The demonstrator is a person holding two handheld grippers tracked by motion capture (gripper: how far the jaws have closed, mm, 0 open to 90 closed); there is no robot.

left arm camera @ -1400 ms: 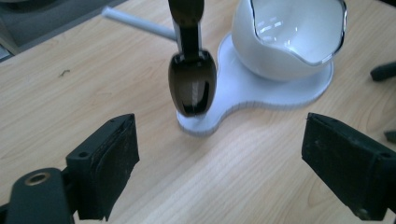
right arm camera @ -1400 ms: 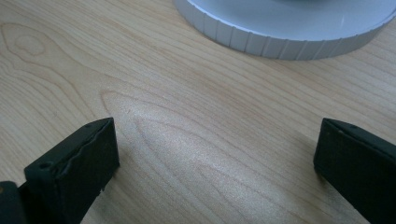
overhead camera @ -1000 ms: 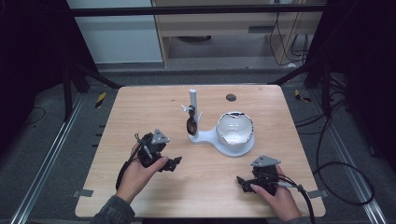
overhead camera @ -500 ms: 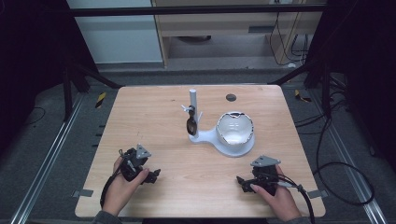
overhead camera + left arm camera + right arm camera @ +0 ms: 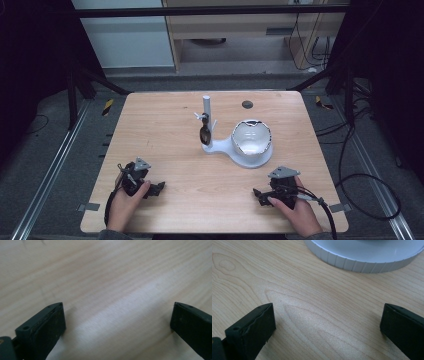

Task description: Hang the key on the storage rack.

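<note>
Wood grain everywhere: one pale wooden table [image 5: 175, 130] sits in a dark room, with metal rails on the floor at both sides and cabinets behind. Counting from the left: one left gripper [image 5: 159, 189], held in one hand [image 5: 122, 205] at the near left edge of the table, resting low on the boards. Its jaws stand wide apart and have just been opening a touch further; in the left gripper view there is bare wood between them, nothing gripped.

Moving to the middle: one white stand [image 5: 240, 150] sits well apart from both grippers, toward the far centre. It has one upright post [image 5: 206, 112], one dark rounded piece [image 5: 204, 134] hanging beside the post, and one bowl-like cup [image 5: 251, 138] on its wide round base. What the dark piece is, I can't make out at this size; the cup's rim looks jagged and shiny, and its inside is hard to read. Just beyond, one small dark round spot [image 5: 247, 104] marks the tabletop.

Over to the right: one right gripper [image 5: 258, 194], in the other hand [image 5: 295, 212] at the near right edge, jaws likewise spread wide over empty wood. In the right gripper view, the ribbed white edge of the base [image 5: 362, 257] is cut off by the top of the frame, near but not touching. One cable [image 5: 350, 200] loops off the right side onto the floor. Both forearms are cut off at the bottom.
</note>
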